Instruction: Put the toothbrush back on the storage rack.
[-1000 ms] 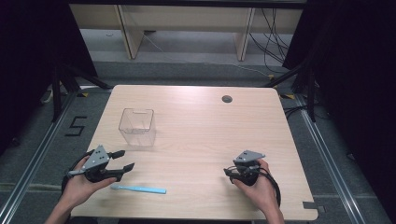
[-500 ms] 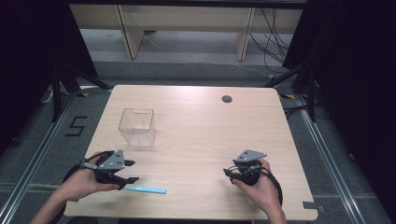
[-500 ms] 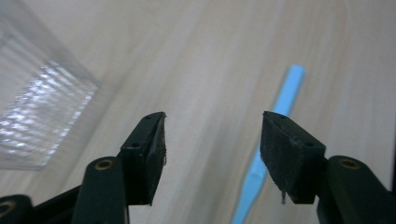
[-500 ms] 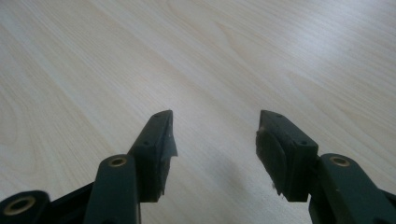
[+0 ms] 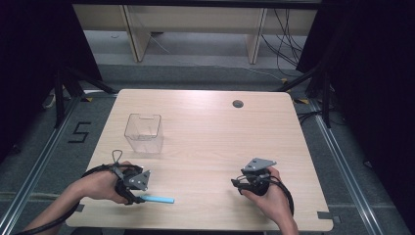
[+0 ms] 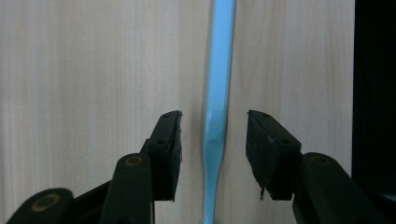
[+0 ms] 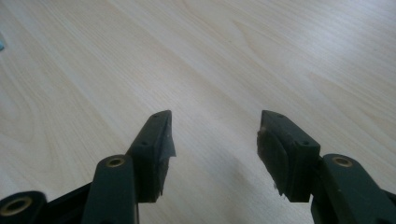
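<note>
Light-blue plastic, the slim toothbrush (image 6: 218, 79) lies flat on the wooden table (image 5: 205, 132) near its front edge. The left gripper (image 6: 213, 133) straddles it, jaws apart, not touching. The right gripper (image 7: 215, 140) hovers well apart, jaws spread. A clear box (image 5: 143, 132) stands behind.

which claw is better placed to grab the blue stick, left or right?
Left. The left claw is open with the blue stick lying between its jaws on the table. The right claw is open over bare wood, well off to the side.
</note>
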### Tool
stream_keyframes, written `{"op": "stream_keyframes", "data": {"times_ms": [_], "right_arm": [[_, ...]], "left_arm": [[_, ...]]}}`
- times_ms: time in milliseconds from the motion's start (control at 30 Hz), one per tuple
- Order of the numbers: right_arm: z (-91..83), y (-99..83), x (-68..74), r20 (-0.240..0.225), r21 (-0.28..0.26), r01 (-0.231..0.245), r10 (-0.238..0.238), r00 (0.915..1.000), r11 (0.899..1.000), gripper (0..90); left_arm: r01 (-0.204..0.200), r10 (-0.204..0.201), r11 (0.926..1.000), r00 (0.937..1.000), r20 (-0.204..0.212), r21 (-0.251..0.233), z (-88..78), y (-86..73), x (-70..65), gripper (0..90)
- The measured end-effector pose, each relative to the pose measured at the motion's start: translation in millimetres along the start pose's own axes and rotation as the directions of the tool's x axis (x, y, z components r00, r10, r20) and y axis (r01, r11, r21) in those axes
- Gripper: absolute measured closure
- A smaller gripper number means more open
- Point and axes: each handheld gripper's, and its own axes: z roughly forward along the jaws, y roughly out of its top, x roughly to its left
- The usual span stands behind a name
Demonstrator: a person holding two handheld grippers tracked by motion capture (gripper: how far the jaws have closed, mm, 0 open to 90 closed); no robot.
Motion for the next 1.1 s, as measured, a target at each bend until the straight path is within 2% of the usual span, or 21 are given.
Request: {"op": "stream_keyframes", "data": {"times_ms": [33,67,100,167,200,267,333,367,467,500,533,700,767,800,833,967,1000,1100], "right_arm": [[0.3,0.5,0.5,-0.003,0.0,0.013,-0.013,0.9999,1.0,45.3],[0.5,0.5,1.2,-0.007,0.001,0.006,-0.006,1.0,1.0,45.3],[0.5,0.5,1.2,-0.007,0.001,0.006,-0.006,1.0,1.0,45.3],[0.4,0.7,1.9,-0.008,0.002,-0.004,0.004,1.0,1.0,45.2],[0.3,0.7,2.0,-0.008,0.002,-0.003,0.003,1.0,1.0,45.1],[0.2,0.9,1.1,-0.007,-0.001,0.008,-0.008,0.9999,1.0,45.0],[0.3,1.1,-0.2,-0.008,-0.006,0.024,-0.024,0.9997,1.0,44.9],[-0.3,0.8,1.1,-0.01,-0.004,0.005,-0.005,0.9999,1.0,44.9],[0.0,0.8,1.0,-0.012,-0.009,0.004,-0.004,0.9999,1.0,44.9],[0.0,1.1,-0.3,-0.008,-0.015,0.021,-0.021,0.9997,1.0,44.8],[0.1,0.9,1.3,-0.014,-0.011,0.0,0.0,0.9999,1.0,44.7],[0.1,1.5,1.2,-0.017,-0.012,0.01,-0.01,0.9998,1.0,44.5],[0.1,1.4,2.1,-0.019,-0.009,-0.003,0.003,0.9998,1.0,44.4],[0.4,1.6,1.1,-0.022,-0.011,0.007,-0.007,0.9997,1.0,44.5],[0.5,1.7,1.3,-0.022,-0.011,0.006,-0.006,0.9997,1.0,44.4],[0.0,1.6,2.1,-0.02,-0.008,-0.007,0.007,0.9998,1.0,44.4],[-0.1,1.5,2.0,-0.019,-0.008,-0.006,0.006,0.9998,1.0,44.4],[-0.5,1.2,1.7,-0.017,-0.012,-0.006,0.005,0.9998,1.0,44.4]], "left_arm": [[-0.014,0.014,0.9994,0.9999,0.002,0.033,2.5,2.7,0.6,56.8],[-0.014,0.014,0.9994,0.9999,0.002,0.033,2.5,2.7,0.6,57.6],[-0.028,0.028,0.9981,0.9996,0.002,0.055,3.0,4.0,1.2,57.6],[-0.019,0.019,0.9984,0.9998,0.008,0.053,5.4,6.2,0.0,59.2],[-0.042,0.041,0.9968,0.9991,0.009,0.068,5.2,7.6,1.1,60.3],[-0.044,0.042,0.9964,0.9988,0.025,0.072,6.8,9.6,0.0,61.5],[-0.067,0.064,0.9936,0.9973,0.035,0.091,7.6,11.4,0.8,61.9],[-0.04,0.038,0.9968,0.9985,0.039,0.069,9.9,11.3,-1.3,62.4],[-0.048,0.045,0.9959,0.9981,0.043,0.077,12.1,11.7,-0.9,63.3],[-0.048,0.045,0.996,0.998,0.044,0.075,12.6,11.7,-0.6,64.3],[-0.052,0.049,0.9958,0.9979,0.042,0.076,12.8,11.8,-0.1,64.8],[-0.055,0.051,0.9948,0.9975,0.048,0.085,13.7,13.1,0.5,68.8],[-0.062,0.058,0.9936,0.9973,0.047,0.094,14.2,14.0,0.6,69.3],[-0.098,0.093,0.9874,0.9946,0.048,0.125,12.8,15.3,2.7,69.9],[-0.069,0.064,0.9923,0.9966,0.051,0.102,14.4,15.3,0.5,70.2],[-0.075,0.069,0.991,0.9959,0.059,0.111,15.1,17.2,0.7,71.7],[-0.107,0.099,0.9849,0.9932,0.061,0.137,14.1,18.0,2.9,72.0],[-0.108,0.1,0.9833,0.9929,0.064,0.146,14.6,18.6,3.2,72.7]]}}
